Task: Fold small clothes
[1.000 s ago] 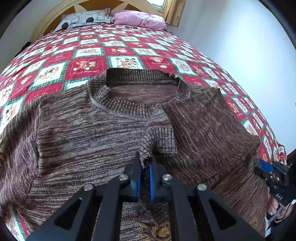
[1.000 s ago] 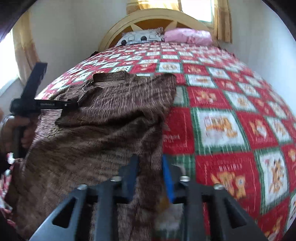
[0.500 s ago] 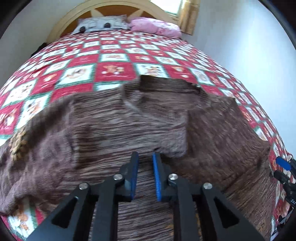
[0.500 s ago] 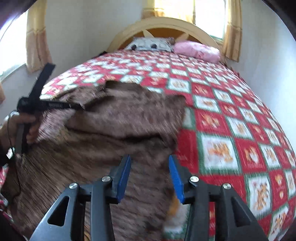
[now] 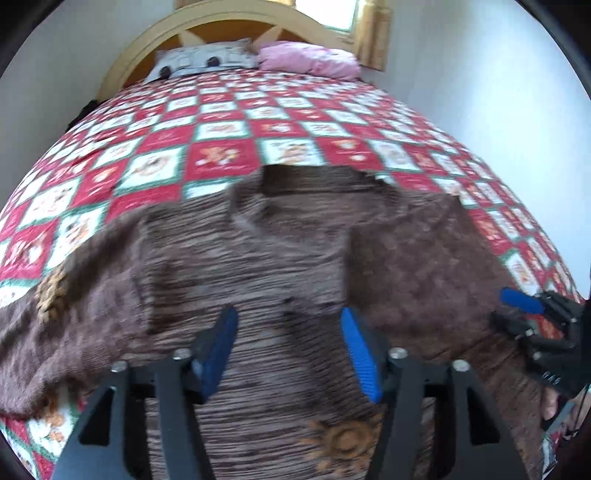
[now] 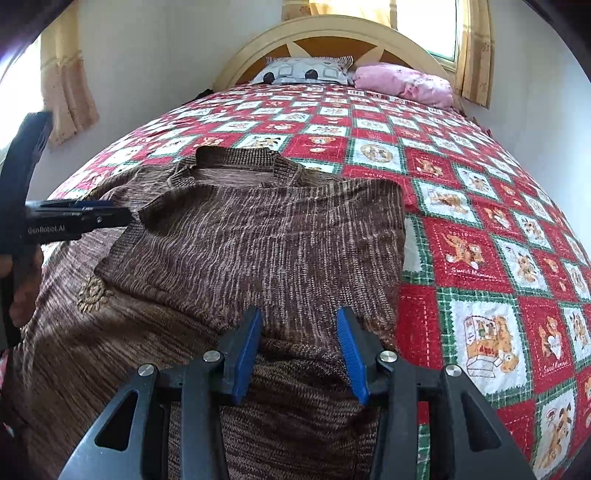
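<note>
The left gripper (image 5: 288,350) has just been opening, its jaws now wide and empty above the brown sweater (image 6: 258,240). The right gripper (image 6: 299,350) stands half open, holding nothing.

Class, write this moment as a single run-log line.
left gripper: open, just opening, nothing clamped | right gripper: open above sweater | sleeve: folded across front | quilt

- sweater (image 6: 258,236): coarse brown marled knit, matt; ribbed collar (image 6: 236,157); tan stitched sun motif (image 5: 343,439).
- bedspread (image 6: 480,229): printed red, white and green quilted cloth, matt, slightly puckered.
- left gripper (image 5: 290,354) and right gripper (image 6: 299,350): matt black plastic arms, small shiny metal pivot pins, blue ridged pads (image 6: 349,354).
- headboard (image 6: 332,31): smooth cream-painted wood with brown panels.
- pink pillow (image 6: 404,83): soft crumpled cloth.
- curtains (image 6: 68,85): thin yellowish fabric.
</note>
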Available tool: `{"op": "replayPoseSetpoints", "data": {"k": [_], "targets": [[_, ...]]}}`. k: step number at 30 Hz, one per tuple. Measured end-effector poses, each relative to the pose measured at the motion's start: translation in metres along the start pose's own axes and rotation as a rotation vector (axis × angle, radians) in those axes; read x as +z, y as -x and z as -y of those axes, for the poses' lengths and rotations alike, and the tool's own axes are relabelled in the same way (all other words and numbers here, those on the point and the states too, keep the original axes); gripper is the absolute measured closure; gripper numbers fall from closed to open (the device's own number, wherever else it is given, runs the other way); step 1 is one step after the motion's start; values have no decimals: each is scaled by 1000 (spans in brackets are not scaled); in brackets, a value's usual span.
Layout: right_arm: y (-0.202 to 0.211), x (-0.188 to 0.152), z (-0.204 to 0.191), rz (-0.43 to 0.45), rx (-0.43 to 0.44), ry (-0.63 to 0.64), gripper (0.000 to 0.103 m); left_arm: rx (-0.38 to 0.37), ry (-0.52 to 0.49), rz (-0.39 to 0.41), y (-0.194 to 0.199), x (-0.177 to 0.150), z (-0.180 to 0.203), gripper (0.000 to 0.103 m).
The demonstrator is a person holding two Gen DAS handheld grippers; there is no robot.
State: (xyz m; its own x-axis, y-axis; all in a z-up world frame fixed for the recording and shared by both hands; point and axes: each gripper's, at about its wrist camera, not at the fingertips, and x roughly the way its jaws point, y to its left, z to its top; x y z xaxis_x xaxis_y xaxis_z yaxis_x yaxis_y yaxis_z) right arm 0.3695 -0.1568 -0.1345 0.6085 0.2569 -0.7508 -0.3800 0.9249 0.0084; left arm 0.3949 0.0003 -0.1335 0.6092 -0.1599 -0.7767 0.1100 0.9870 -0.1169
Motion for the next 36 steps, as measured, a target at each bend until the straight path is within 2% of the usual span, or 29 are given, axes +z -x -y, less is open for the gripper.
{"op": "replayPoseSetpoints", "data": {"k": [4, 5, 7, 9, 11, 12, 16, 18, 19, 22, 25, 26, 27, 29, 33, 36], "targets": [[-1, -3, -1, -9, 1, 1, 58, 38, -42, -12, -15, 9, 10, 32], [-2, -4, -1, -14, 1, 2, 57, 72, -47, -20, -20, 11, 8, 32], [-3, -5, 0, -15, -1, 4, 57, 194, -20, -22, -29, 16, -5, 32], [-3, -5, -1, -17, 0, 5, 57, 241, 77, -39, -33, 19, -32, 32], [-1, -7, 0, -19, 5, 9, 57, 232, 143, -52, -33, 16, -52, 32], [-1, -6, 0, -21, 6, 13, 57, 198, 156, -52, -30, 11, -58, 32], [4, -4, -9, -56, -19, 94, 56, 165, 145, -30, -4, -4, -52, 31], [8, 5, -17, -89, -36, 139, 55, 124, 127, -9, 7, -11, -43, 24], [9, 8, -19, -94, -37, 150, 55, 126, 107, -5, 9, -14, -35, 21], [13, 22, -31, -74, -36, 178, 55, 143, 25, -12, 5, -18, -14, 20], [7, 36, -42, -50, 11, 139, 55, 182, -62, -58, -6, -28, 2, 20], [0, 40, -45, -58, 38, 112, 54, 196, -83, -69, -9, -32, 6, 20], [-9, 40, -47, -77, 50, 93, 54, 206, -92, -43, -6, -36, 6, 20], [-23, 35, -53, -113, 44, 77, 54, 233, -116, -34, -3, -40, 8, 16], [-22, 16, -66, -113, -2, 119, 54, 206, -87, -26, -1, -46, 0, 13], [-15, 11, -76, -153, -18, 183, 53, 187, -67, -19, 2, -50, -3, 10]]}}
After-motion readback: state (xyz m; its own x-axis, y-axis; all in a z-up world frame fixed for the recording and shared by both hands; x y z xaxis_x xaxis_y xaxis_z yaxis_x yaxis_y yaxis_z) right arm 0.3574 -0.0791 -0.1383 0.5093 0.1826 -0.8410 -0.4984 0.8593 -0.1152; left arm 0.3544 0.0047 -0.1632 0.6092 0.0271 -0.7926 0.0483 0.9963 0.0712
